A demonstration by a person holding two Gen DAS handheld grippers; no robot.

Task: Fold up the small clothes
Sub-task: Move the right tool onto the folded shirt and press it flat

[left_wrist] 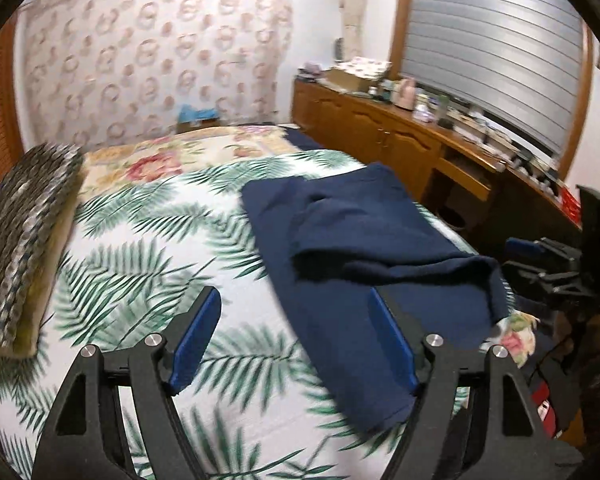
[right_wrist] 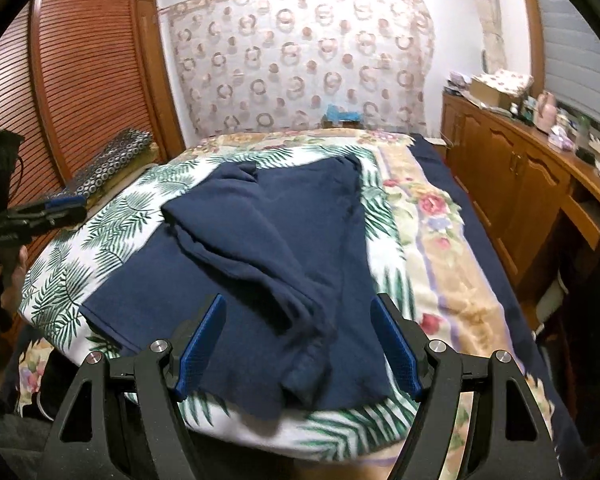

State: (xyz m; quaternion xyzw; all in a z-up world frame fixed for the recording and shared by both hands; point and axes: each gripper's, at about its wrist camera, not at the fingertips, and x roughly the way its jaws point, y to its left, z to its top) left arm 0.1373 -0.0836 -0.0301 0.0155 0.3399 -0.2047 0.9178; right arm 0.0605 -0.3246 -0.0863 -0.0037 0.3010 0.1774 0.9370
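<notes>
A navy blue garment lies on the palm-leaf sheet of the bed, with one part folded over itself. It also shows in the right wrist view. My left gripper is open and empty, held above the sheet at the garment's near left edge. My right gripper is open and empty, held just above the garment's near end. The right gripper also shows at the right edge of the left wrist view. The left gripper shows at the left edge of the right wrist view.
A folded patterned cushion lies on the bed's left side. A floral blanket lies under the palm sheet. A wooden sideboard with clutter runs along the right. Louvred wooden doors stand at the left.
</notes>
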